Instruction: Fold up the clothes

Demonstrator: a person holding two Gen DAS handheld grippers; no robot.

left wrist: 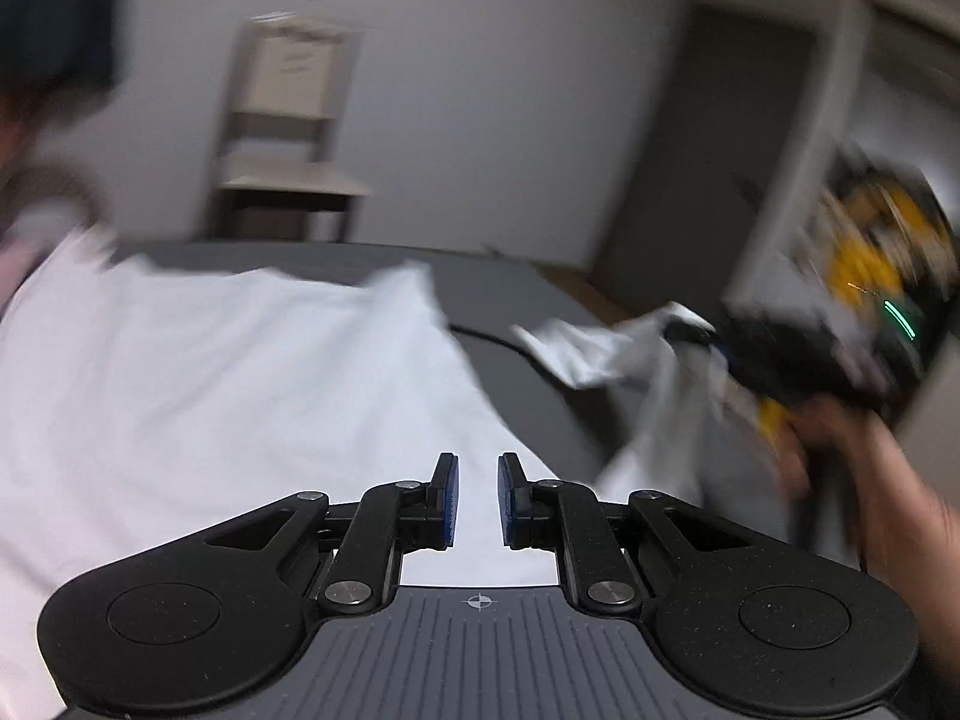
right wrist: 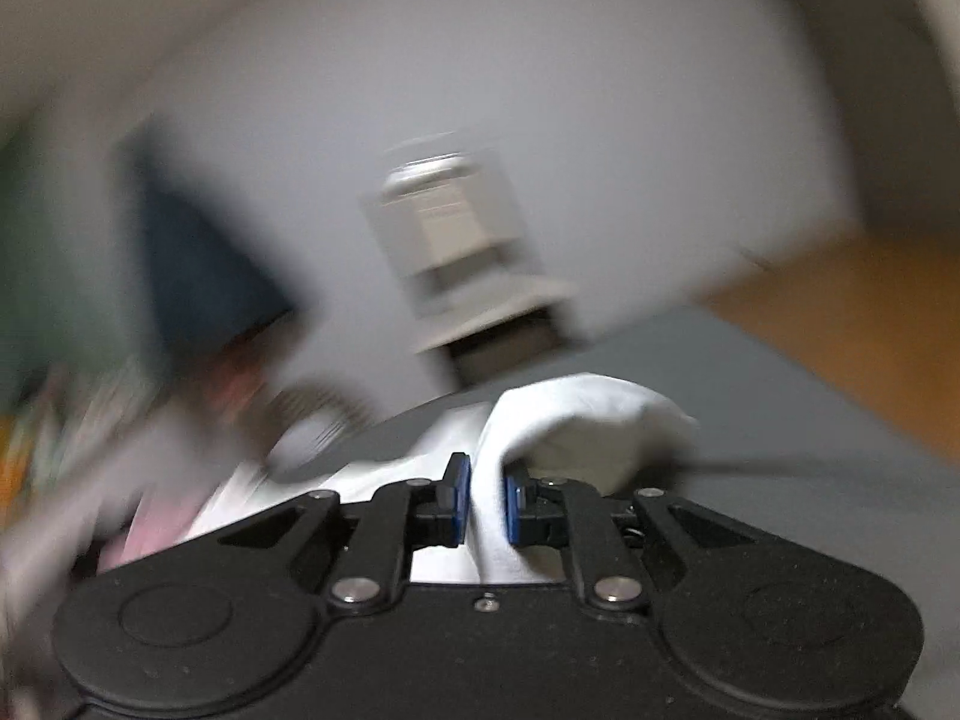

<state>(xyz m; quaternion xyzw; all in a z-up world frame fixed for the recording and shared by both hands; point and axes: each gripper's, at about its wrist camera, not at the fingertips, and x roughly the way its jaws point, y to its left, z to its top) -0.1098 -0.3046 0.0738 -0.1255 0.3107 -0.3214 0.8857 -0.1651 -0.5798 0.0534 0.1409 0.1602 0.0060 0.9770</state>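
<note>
A white garment (left wrist: 240, 390) lies spread over a dark grey surface (left wrist: 528, 300) and fills the left and middle of the left wrist view. My left gripper (left wrist: 478, 501) hovers over its near right edge, jaws a little apart, with flat cloth showing through the gap. At the right, blurred, a hand (left wrist: 888, 468) holds my right gripper (left wrist: 696, 333) with a bunch of white cloth hanging from it. In the right wrist view my right gripper (right wrist: 486, 504) is shut on a fold of the white garment (right wrist: 576, 414), which bulges up past the blue pads.
A pale wooden chair (left wrist: 288, 138) stands against the wall beyond the surface. A dark doorway (left wrist: 720, 150) is at the right. Pink cloth (right wrist: 162, 522) and blurred clutter lie at the left of the right wrist view. Wooden floor (right wrist: 840, 312) shows beyond the surface's right edge.
</note>
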